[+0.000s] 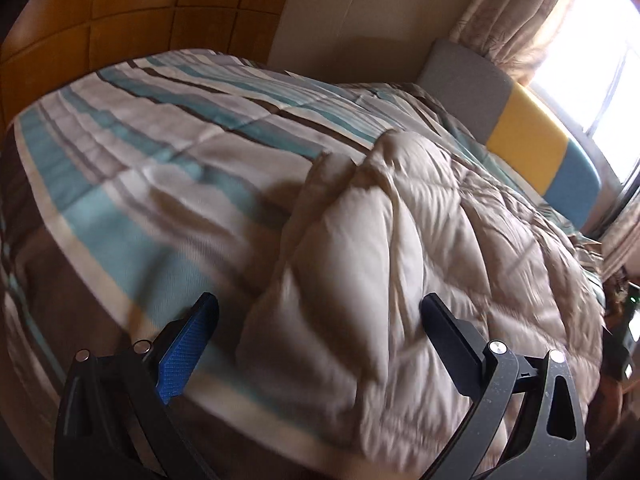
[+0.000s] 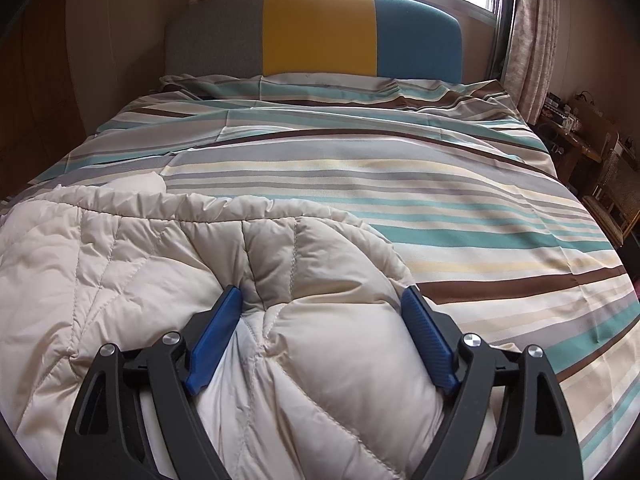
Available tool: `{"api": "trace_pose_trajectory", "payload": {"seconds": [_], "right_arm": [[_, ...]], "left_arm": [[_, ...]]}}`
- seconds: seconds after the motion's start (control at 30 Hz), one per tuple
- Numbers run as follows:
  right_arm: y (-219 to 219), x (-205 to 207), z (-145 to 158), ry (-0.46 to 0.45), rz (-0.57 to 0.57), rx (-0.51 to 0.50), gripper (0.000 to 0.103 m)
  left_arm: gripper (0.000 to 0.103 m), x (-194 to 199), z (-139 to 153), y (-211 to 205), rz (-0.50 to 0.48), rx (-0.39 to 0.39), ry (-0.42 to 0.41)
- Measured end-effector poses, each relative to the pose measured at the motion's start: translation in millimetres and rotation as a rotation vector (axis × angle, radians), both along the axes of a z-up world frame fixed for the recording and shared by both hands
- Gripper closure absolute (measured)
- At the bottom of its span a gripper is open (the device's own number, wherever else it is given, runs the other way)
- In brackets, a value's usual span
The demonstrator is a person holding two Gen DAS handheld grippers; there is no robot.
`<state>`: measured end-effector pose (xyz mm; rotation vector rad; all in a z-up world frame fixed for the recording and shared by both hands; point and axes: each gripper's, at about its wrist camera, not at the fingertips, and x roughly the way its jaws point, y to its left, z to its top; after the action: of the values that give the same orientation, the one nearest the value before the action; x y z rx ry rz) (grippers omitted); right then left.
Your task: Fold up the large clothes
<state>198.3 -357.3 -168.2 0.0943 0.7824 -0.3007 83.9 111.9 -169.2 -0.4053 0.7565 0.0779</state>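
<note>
Right gripper (image 2: 322, 300) astride cream quilted garment (image 2: 120, 264), jaws wide.

A bed (image 2: 400, 184) is seen, covered by a striped sheet (image 2: 440, 216) in teal, brown, grey and cream. A cream quilted garment (image 2: 140, 264) is spread directly on the sheet at the near left, bunched and creased. A grey, yellow and blue headboard (image 2: 320, 28) is set at the far end.
</note>
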Motion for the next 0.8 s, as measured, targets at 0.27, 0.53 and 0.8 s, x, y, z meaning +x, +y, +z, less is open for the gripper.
{"api": "trace_pose_trajectory", "payload": {"seconds": [0.27,0.53,0.8], "right_arm": [[-2,0,3,0.027,-0.004,0.011,0.015],[24,-38,37,-0.057,0.053,-0.019,0.021],[81,-105,46,-0.119,0.220,0.146,0.069]], "left_arm": [[0.003,-16,-4,-21,-0.070,-0.038,-0.017],[0.005,-11,-3,-7,-0.028,-0.150,-0.020],[0.014,-28,-1,-2,0.019,-0.206,-0.059]]}}
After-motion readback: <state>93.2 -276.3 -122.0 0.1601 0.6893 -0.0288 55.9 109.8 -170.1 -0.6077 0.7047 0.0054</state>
